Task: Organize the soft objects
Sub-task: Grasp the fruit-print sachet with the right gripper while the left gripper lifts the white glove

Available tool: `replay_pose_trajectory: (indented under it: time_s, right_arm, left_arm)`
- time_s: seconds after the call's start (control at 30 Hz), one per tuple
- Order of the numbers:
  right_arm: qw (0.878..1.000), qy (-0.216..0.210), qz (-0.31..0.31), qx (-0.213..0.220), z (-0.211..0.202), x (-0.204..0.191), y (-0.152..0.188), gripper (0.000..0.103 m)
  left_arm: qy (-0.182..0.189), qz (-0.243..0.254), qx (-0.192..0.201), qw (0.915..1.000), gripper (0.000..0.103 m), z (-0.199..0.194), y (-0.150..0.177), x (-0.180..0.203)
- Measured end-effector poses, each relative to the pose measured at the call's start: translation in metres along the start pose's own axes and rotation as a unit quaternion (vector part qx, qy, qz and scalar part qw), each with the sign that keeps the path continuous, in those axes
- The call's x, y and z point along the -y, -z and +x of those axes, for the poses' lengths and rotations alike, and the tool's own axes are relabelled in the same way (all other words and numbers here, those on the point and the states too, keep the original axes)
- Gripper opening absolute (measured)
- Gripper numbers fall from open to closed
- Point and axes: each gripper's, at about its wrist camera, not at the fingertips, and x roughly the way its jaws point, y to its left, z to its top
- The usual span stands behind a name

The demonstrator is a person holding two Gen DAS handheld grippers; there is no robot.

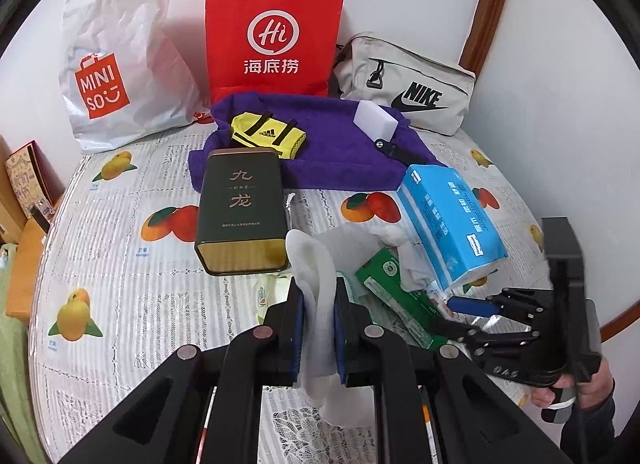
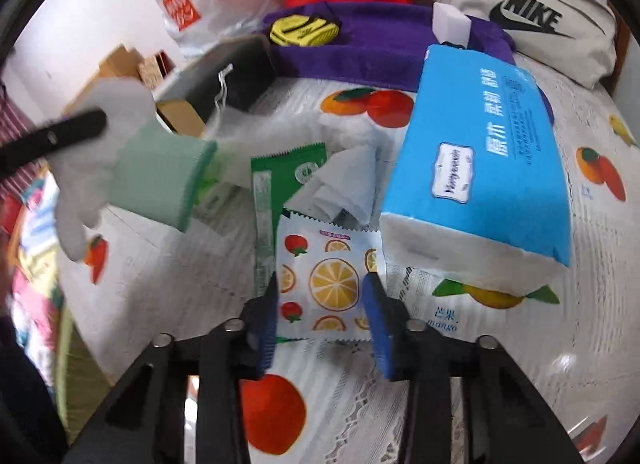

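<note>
My left gripper (image 1: pixel 318 296) is shut on a white sock (image 1: pixel 316 264), which hangs between its pads above the fruit-print tablecloth (image 1: pixel 120 264). The right wrist view shows the same sock's green cuff (image 2: pixel 160 176) and one black finger (image 2: pixel 52 136) of the left gripper on it. My right gripper (image 2: pixel 324 324) is low over a small packet printed with lemon slices (image 2: pixel 332 284). The packet lies flat between the blue pads (image 2: pixel 380 328), which do not visibly squeeze it. Beyond it lie a crumpled white cloth (image 2: pixel 344 184) and a green sachet (image 2: pixel 264 200).
A blue tissue pack (image 2: pixel 480 160) lies right of the packet and a dark tea tin (image 1: pixel 240 208) to the left. Behind them a purple towel (image 1: pixel 320 168) carries a yellow pouch (image 1: pixel 268 136) and a white block (image 1: pixel 376 120). White plastic (image 1: pixel 112 64), red paper (image 1: pixel 272 32) and beige Nike (image 1: pixel 408 88) bags line the wall.
</note>
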Motion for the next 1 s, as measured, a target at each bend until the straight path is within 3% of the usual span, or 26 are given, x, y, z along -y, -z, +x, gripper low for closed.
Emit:
replay_pose_trajectory:
  time_s: [0.1,0.43,1.0]
  right_arm:
    - [1.000,-0.007,-0.003,0.011,-0.008,0.000,-0.001,0.020]
    - [0.999,0.012,-0.006,0.030,-0.041,0.004,0.004,0.003]
    - [0.996,0.007,-0.007,0.089,-0.086,0.008,-0.026,0.003]
  left_arm:
    - [0.001,0.001,0.001,1.0000,0.013,-0.001,0.000,0.000]
    - [0.002,-0.008,0.005,1.0000,0.013,-0.004,0.001,0.000]
    - [0.029,-0.025,0.035,0.9986,0.013,-0.019,-0.019,0.000]
